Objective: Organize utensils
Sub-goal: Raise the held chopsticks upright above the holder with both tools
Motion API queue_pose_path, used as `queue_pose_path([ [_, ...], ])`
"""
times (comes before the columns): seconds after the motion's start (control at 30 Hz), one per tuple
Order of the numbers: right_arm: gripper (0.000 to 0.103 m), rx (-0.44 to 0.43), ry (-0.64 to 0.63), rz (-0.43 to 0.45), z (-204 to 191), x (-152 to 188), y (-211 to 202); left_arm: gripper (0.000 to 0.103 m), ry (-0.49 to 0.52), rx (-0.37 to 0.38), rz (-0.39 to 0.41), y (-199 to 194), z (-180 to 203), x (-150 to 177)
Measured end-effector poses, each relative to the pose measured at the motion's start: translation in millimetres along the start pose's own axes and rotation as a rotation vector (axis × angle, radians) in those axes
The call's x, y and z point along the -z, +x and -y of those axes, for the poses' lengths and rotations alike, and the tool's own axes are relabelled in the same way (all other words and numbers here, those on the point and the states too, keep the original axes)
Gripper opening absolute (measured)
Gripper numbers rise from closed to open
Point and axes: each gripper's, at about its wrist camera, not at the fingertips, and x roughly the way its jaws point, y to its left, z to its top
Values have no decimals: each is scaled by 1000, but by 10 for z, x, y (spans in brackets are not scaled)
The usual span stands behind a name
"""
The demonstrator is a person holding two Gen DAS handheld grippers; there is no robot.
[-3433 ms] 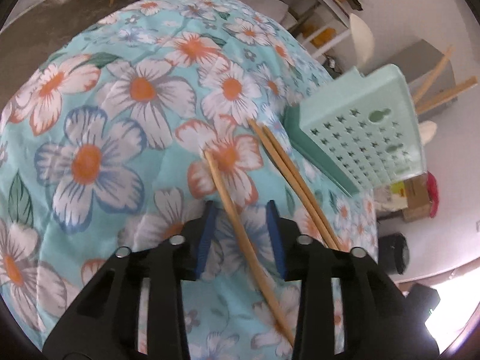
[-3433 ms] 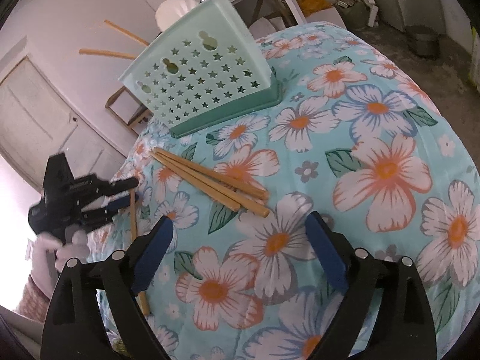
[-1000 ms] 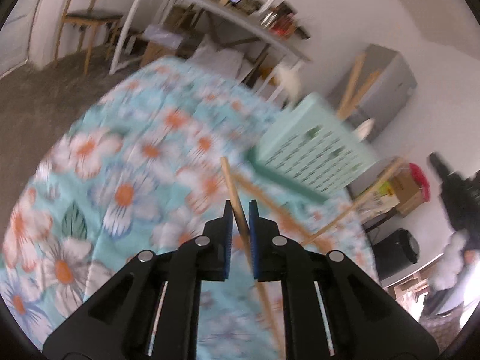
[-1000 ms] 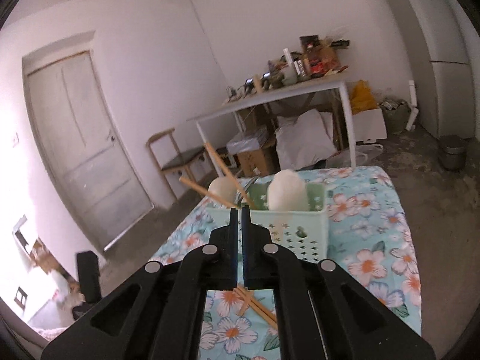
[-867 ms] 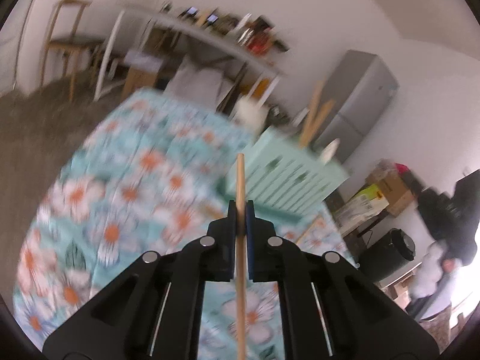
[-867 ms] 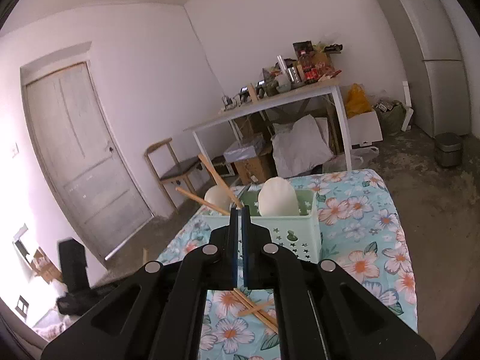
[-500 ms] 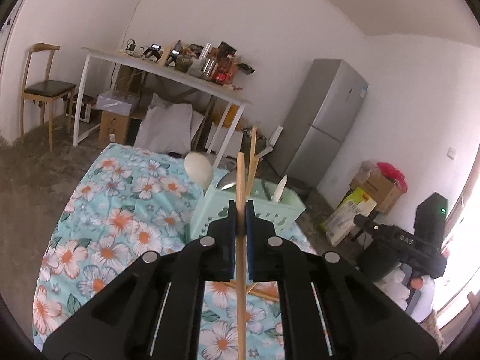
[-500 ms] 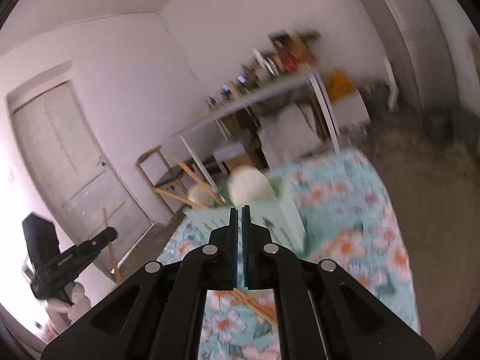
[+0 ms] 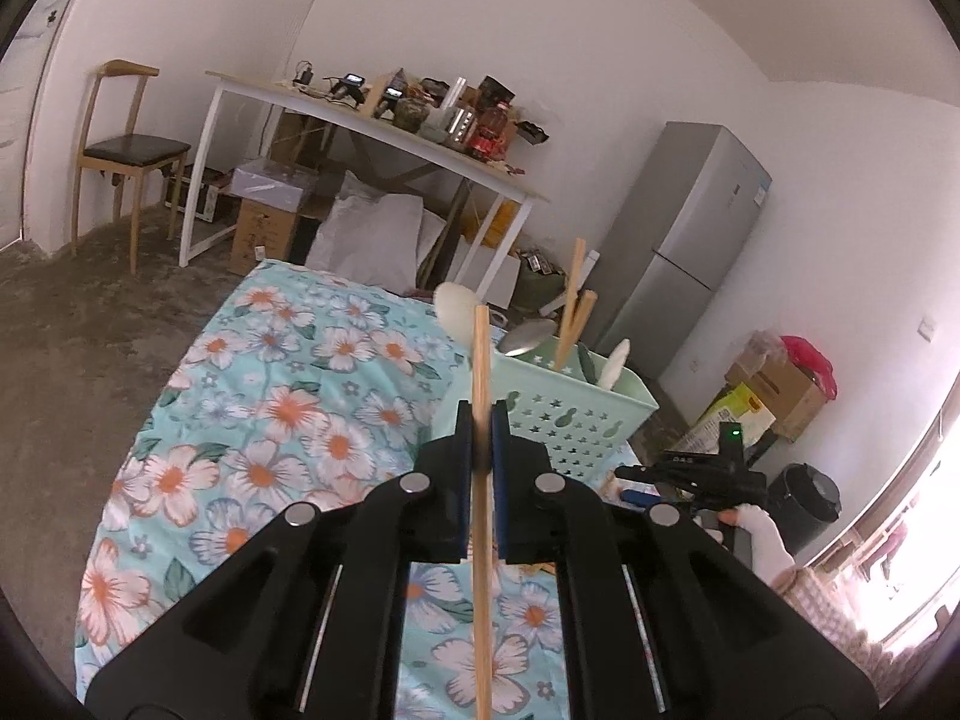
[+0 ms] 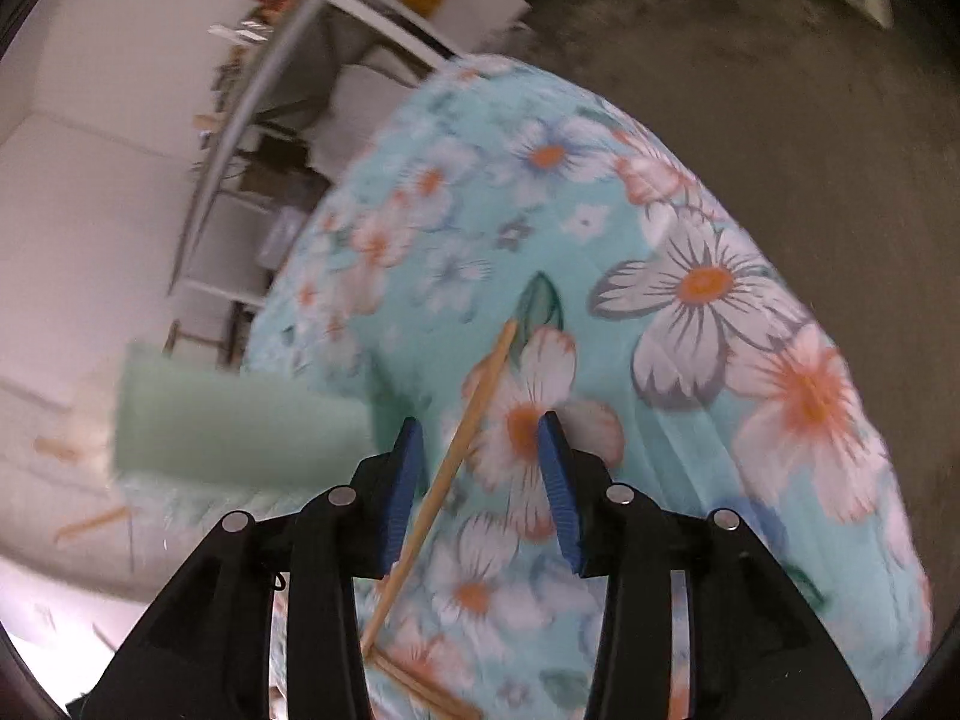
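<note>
My left gripper [image 9: 480,420] is shut on a wooden chopstick [image 9: 481,360], held upright above the floral table [image 9: 288,414], in front of the mint-green utensil basket [image 9: 576,414]. The basket holds two chopsticks [image 9: 573,312], a metal spoon [image 9: 528,339] and white utensils. My right gripper [image 10: 480,438] is open, low over the table, its blue pads either side of a loose chopstick [image 10: 456,450] lying on the cloth. More chopsticks [image 10: 420,684] lie near the bottom edge. The basket [image 10: 240,432] is blurred at left. The right gripper also shows in the left wrist view [image 9: 690,474].
A white desk [image 9: 372,126] with clutter, a wooden chair [image 9: 120,150], boxes and a grey fridge [image 9: 678,252] stand behind the table. The table edge drops to a concrete floor [image 10: 810,120] on the right.
My left gripper took a chopstick off the cloth and lifted it upright. My right gripper, shut and raised a moment ago, has opened and dropped low over a loose chopstick.
</note>
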Motion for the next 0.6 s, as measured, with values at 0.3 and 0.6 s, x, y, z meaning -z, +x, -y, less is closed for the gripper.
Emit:
queue_pose_path([
  [0.3, 9, -19, 67, 25, 116, -85, 118, 5, -16, -8, 4, -19, -105, -11],
  [0.6, 6, -210, -41, 118, 16, 141, -532, 5, 32, 25, 43, -109, 72, -199],
])
